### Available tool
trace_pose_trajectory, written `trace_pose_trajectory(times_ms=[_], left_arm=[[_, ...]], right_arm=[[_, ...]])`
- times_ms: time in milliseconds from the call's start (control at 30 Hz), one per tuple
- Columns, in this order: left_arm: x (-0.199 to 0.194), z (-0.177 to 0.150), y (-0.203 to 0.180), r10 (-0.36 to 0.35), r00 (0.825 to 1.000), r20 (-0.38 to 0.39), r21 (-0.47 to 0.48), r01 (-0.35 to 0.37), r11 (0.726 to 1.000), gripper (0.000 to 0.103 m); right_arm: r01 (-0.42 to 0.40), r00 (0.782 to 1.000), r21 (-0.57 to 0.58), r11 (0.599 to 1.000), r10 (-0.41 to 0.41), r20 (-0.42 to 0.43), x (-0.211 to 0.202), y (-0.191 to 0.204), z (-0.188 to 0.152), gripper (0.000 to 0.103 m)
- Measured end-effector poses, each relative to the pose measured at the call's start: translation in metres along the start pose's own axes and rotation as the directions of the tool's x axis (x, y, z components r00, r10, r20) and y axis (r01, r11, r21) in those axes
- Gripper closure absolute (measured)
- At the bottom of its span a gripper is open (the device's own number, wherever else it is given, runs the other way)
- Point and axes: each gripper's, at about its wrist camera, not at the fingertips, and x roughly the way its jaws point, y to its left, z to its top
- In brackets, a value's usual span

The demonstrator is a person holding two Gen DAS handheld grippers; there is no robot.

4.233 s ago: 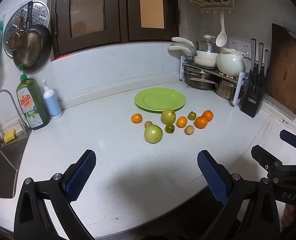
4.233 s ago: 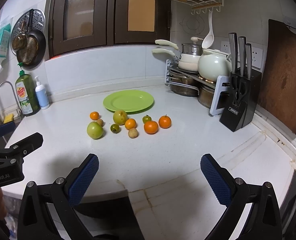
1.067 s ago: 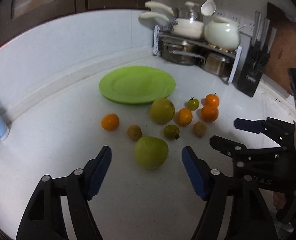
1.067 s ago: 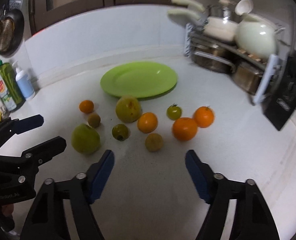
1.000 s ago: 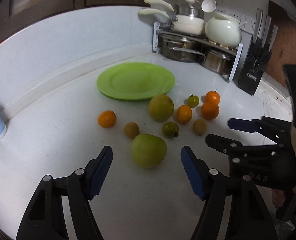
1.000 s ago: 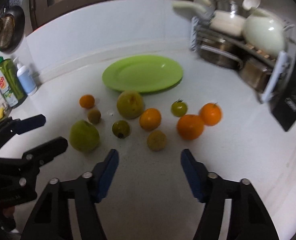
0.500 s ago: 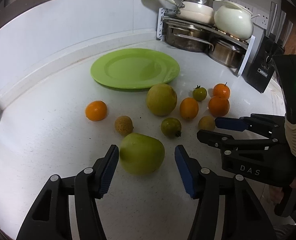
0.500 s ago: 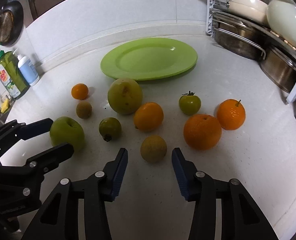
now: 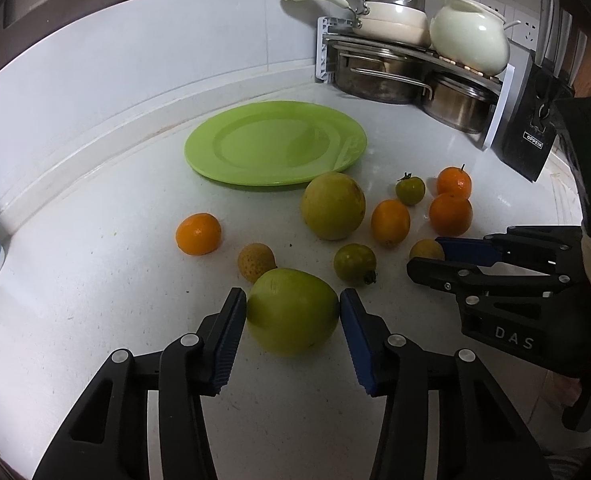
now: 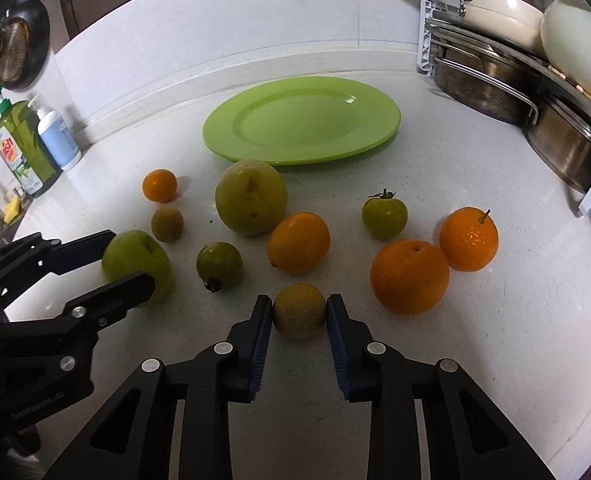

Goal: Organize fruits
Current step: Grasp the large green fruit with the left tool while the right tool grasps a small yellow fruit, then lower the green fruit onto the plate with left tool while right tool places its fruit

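Note:
Several fruits lie on the white counter in front of an empty green plate (image 9: 275, 142) (image 10: 301, 120). My left gripper (image 9: 293, 306) has closed its blue pads onto the sides of a green apple (image 9: 291, 312), which rests on the counter; the apple also shows in the right wrist view (image 10: 135, 260). My right gripper (image 10: 299, 312) has its pads touching both sides of a small brownish-yellow fruit (image 10: 299, 310), also on the counter. A large yellow-green fruit (image 10: 251, 198), oranges (image 10: 409, 276) and small green fruits (image 10: 219, 262) lie between the grippers and the plate.
A pot rack (image 9: 411, 68) with pans and a white pot stands at the back right, with a black knife block (image 9: 533, 132) beside it. Soap bottles (image 10: 35, 148) stand at the far left by the sink. The backsplash wall runs behind the plate.
Both grippers moved forward and down to the fruits and narrowed. The left pads now touch the green apple; the right pads now touch the small brownish-yellow fruit.

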Motion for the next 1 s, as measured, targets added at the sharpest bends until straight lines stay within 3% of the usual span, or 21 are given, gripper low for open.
trace_pose_trajectory(times_ms=[567, 1000], left_arm=[[-0.025, 0.007, 0.010, 0.000, 0.998, 0.061, -0.015, 0.001, 1.000, 0.056], [-0.042, 0.047, 0.017, 0.000, 0.985, 0.175, 0.012, -0.002, 1.000, 0.056]], right_arm=[[-0.011, 0.998, -0.020, 1.000, 0.012, 0.063, -0.026, 0.020, 0.012, 0.074], [0.003, 0.988, -0.032, 0.999, 0.002, 0.153, -0.042, 0.019, 0.050, 0.074]])
